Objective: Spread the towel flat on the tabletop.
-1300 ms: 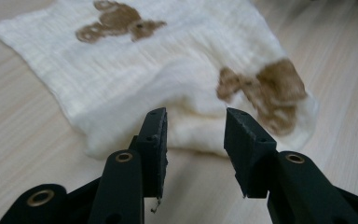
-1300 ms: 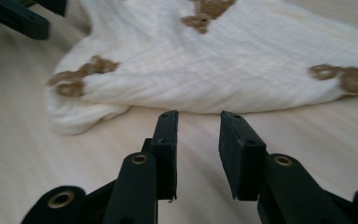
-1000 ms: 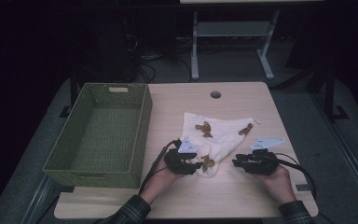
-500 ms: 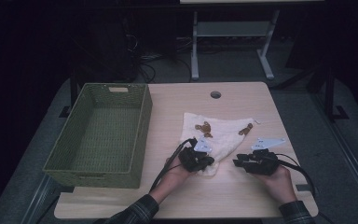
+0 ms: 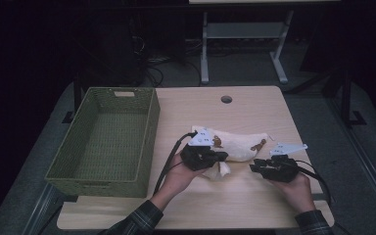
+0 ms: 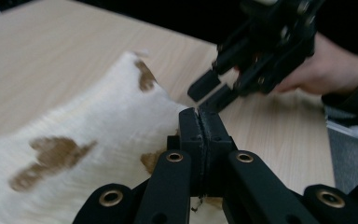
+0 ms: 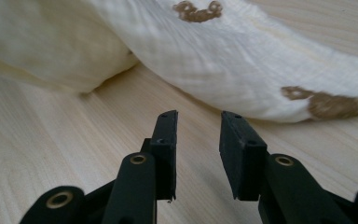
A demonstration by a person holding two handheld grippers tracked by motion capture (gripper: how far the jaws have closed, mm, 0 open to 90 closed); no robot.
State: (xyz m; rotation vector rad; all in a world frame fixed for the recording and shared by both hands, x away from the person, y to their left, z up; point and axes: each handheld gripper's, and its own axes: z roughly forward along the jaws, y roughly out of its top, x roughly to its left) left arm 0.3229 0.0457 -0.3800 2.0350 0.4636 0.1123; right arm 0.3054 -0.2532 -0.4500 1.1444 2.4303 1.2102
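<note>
Green woven basket [image 5: 103, 142] is sitting at the left side of the light wood counter [image 5: 254, 205], its inside showing bare weave. Just right of it, a cream cloth [image 5: 237, 146] with brown printed marks is lying bunched across the middle of the counter, running from the left hand-held gripper toward the right one. The left hand-held gripper [image 5: 219, 157] is being held by the person's left hand [image 5: 176, 174] at the cloth's near left end; in the left gripper view its jaws are pressing together [image 6: 199, 140], with the cloth [image 6: 88, 140] lying right against and under them, and a scrap of fabric edge seems to be peeking out below, though the pinch itself cannot be told for sure. Further right, the right hand-held gripper [image 5: 255, 167] is resting low over bare counter in the person's right hand [image 5: 296, 188], near the cloth's near edge but apart from it. In the right gripper view its jaws are standing spread [image 7: 198, 140] with only wood grain between them, the cloth [image 7: 242, 60] lying ahead of the tips. A small round hole [image 5: 226, 99] is sitting in the counter's far side.
</note>
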